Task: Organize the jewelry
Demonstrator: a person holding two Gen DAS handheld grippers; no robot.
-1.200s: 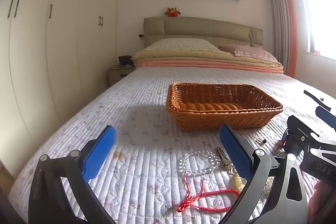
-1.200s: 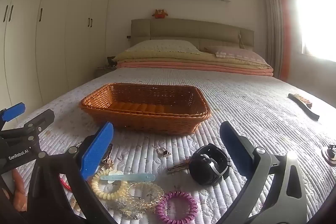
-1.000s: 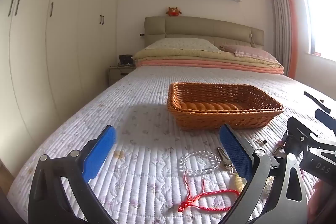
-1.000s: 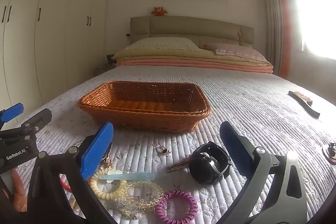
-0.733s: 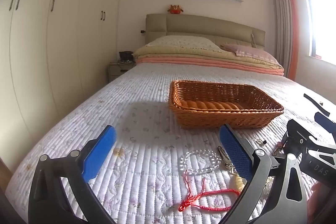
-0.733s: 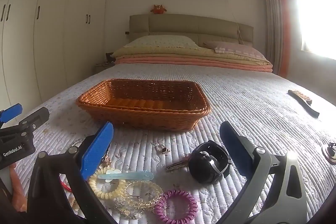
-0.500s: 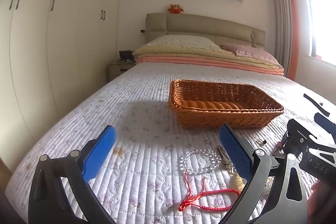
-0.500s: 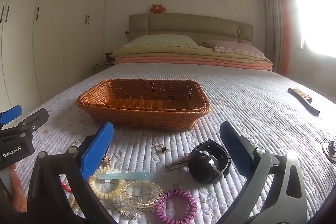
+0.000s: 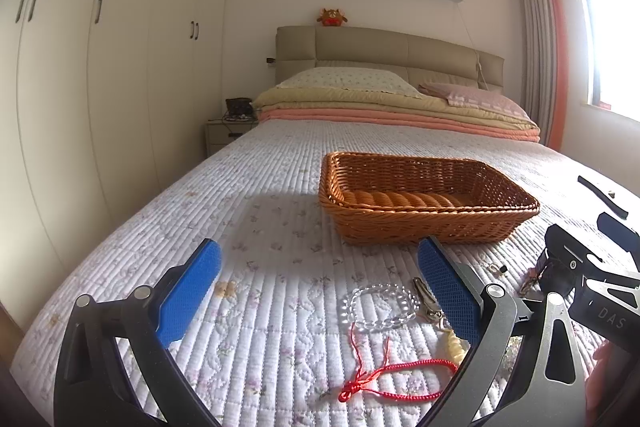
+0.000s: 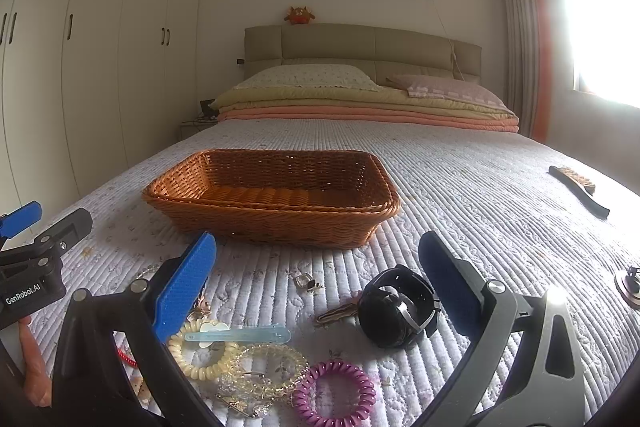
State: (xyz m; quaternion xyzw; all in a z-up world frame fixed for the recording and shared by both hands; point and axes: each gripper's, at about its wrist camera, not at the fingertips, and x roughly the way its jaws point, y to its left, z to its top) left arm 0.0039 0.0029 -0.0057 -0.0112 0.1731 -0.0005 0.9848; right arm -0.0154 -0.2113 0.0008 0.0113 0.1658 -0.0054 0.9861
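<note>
On quilt, purple coil bracelet (image 10: 334, 397); woven basket (image 10: 272, 215) empty.

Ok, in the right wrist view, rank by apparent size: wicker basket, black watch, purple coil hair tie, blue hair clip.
1. wicker basket, by far.
2. black watch.
3. purple coil hair tie and blue hair clip: similar span, and the tie lies nearer the camera, so unranked.

Pretty ordinary bedroom: a bed (image 9: 280, 195) with a quilted white cover, padded beige headboard (image 9: 384, 49) and folded blankets (image 10: 360, 109) stacked under the pillows (image 9: 348, 79). Tall white wardrobes (image 9: 120, 67) run down the left wall, and a bright window (image 10: 600, 19) with a striped curtain (image 9: 540, 39) blows out the right side.
</note>
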